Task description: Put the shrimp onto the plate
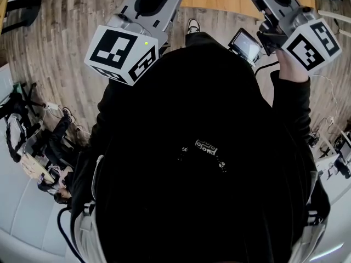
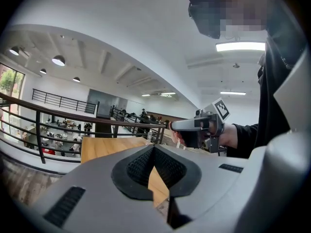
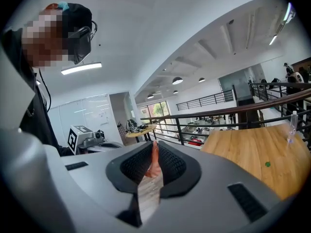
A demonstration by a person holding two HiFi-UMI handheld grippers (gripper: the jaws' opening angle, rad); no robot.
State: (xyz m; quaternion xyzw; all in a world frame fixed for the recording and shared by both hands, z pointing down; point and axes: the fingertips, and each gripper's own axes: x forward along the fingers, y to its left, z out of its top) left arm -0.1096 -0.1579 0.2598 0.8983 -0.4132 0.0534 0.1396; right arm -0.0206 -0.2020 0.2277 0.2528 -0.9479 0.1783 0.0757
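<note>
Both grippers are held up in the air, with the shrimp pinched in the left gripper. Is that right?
No: the shrimp is pinched in the right gripper, as the right gripper view shows. The left gripper has its jaws together on nothing. Both are held up in the air.

A big, open two-level lab or workshop: black railing [image 3: 218, 110] above desks [image 2: 53, 136], round ceiling lights [image 2: 58, 60], glass-walled rooms [image 3: 92, 113], wooden tabletop [image 3: 257, 152], equipment [image 1: 33, 147] on the plank floor [image 1: 60, 43].

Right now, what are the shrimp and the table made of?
Shrimp: probably rubber or plastic, like a toy. It is shiny orange-pink and squeezed thin in the right gripper. Table: looks like wood, smooth and light brown with faint grain.
</note>
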